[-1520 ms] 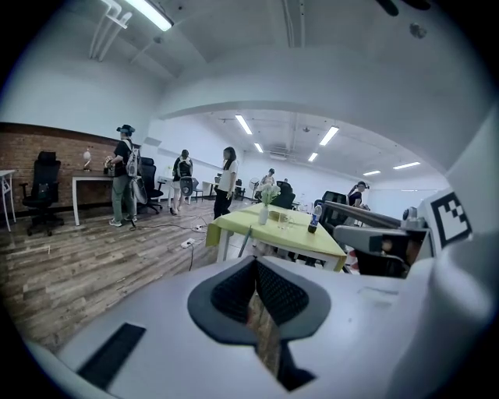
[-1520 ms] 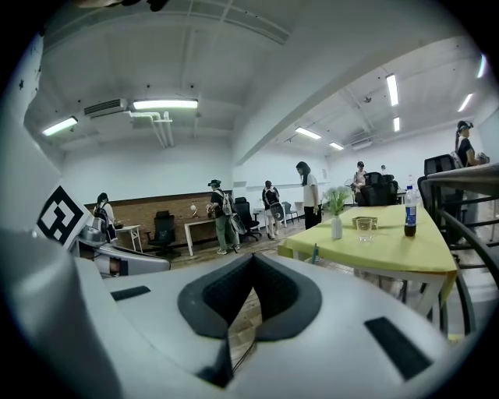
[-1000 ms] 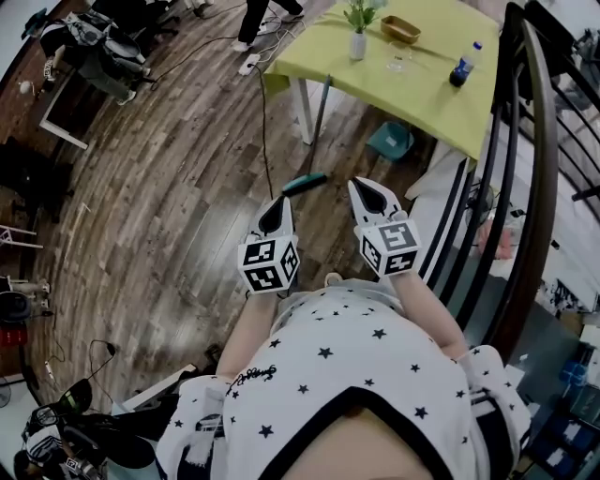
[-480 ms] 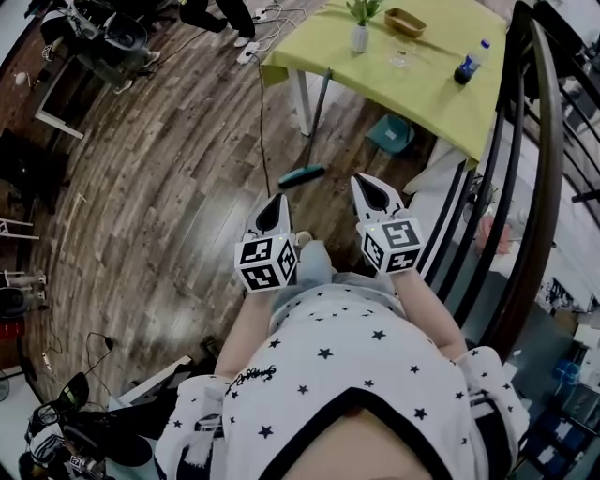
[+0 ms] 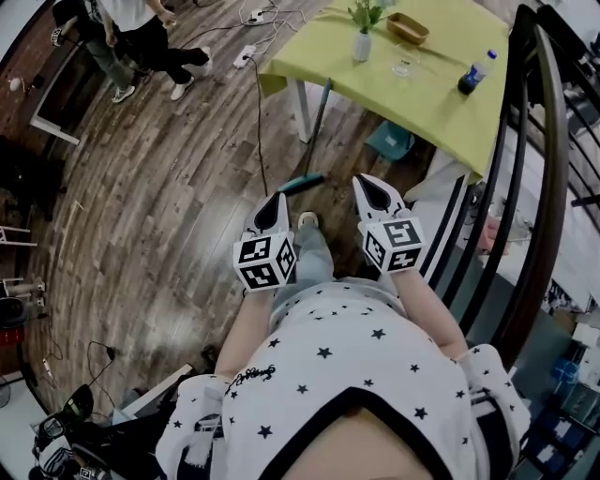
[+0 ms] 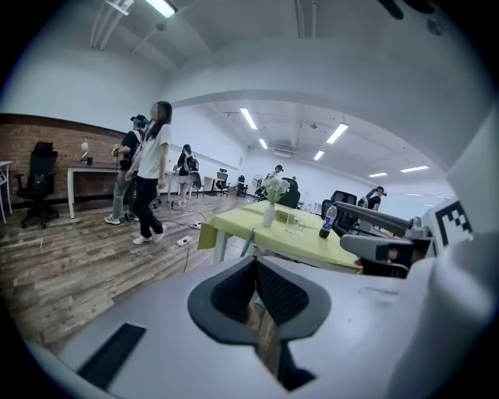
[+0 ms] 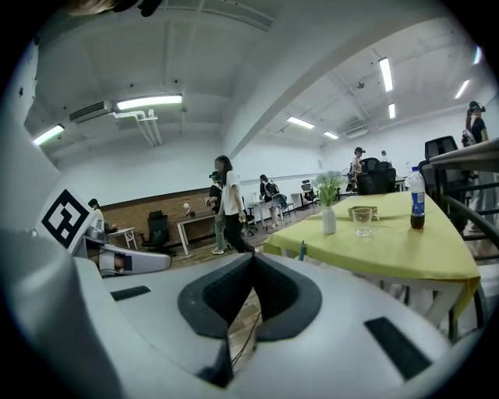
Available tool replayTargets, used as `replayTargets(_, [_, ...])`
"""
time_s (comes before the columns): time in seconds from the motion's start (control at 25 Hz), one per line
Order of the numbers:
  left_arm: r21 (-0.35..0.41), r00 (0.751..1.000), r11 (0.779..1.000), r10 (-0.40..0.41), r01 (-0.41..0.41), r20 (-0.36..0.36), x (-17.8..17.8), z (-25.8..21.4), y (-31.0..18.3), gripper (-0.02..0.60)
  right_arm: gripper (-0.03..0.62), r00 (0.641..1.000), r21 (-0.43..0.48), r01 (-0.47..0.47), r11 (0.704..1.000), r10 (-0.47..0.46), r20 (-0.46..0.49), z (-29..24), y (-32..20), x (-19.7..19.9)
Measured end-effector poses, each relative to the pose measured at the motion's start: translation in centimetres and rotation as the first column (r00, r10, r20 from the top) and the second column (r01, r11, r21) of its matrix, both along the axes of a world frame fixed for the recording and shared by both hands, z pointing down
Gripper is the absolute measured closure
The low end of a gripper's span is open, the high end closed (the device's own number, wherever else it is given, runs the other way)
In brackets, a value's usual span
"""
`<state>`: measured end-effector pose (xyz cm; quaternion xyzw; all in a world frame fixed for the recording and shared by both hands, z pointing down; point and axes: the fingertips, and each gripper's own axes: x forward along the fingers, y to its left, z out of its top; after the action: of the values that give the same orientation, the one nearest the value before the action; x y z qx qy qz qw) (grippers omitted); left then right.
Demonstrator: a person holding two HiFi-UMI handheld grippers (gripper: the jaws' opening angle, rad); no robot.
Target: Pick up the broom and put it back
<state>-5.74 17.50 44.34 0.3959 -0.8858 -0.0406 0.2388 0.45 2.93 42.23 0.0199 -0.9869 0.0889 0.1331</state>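
Note:
The broom (image 5: 302, 182) has a teal head on the wood floor and a thin handle (image 5: 322, 111) leaning up against the yellow-green table (image 5: 441, 94). In the left gripper view the handle (image 6: 248, 242) shows against the table edge; in the right gripper view only its teal top (image 7: 302, 250) shows. My left gripper (image 5: 279, 198) hangs just short of the broom head, shut and empty. My right gripper (image 5: 360, 180) is to the right of the head, also shut with nothing held. Both point toward the table (image 6: 296, 241).
On the table stand a vase with a plant (image 5: 362, 45), a glass (image 5: 401, 64), a bottle (image 5: 472, 77) and a basket (image 5: 408, 28). A teal object (image 5: 389, 141) sits under it. Dark stair rails (image 5: 525, 187) run along the right. A person (image 5: 141, 42) walks at far left; a cable (image 5: 260, 122) crosses the floor.
Both grippers have come closer to the broom head as the person holding them stepped forward; a shoe now shows between them. A bystander has walked into view at top left.

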Motion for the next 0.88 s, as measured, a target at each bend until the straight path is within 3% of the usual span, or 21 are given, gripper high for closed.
replayTargets(0.56, [-0.01,0.999,1.0,-0.021,0.021,-0.029,-10.3,1.0,-1.7,0.569,0.6,1.0,0.015,0.02,1.0,-0.02,-0.017,0.1,-2.8,-10.6])
replayTargets(0.88, [-0.022,0.999,1.0,0.009,-0.01,-0.043,-15.2,1.4,-3.6,0.569,0.6,1.0,0.011,-0.001,1.0,0.001,-0.03,0.5,-4.8,-15.8])
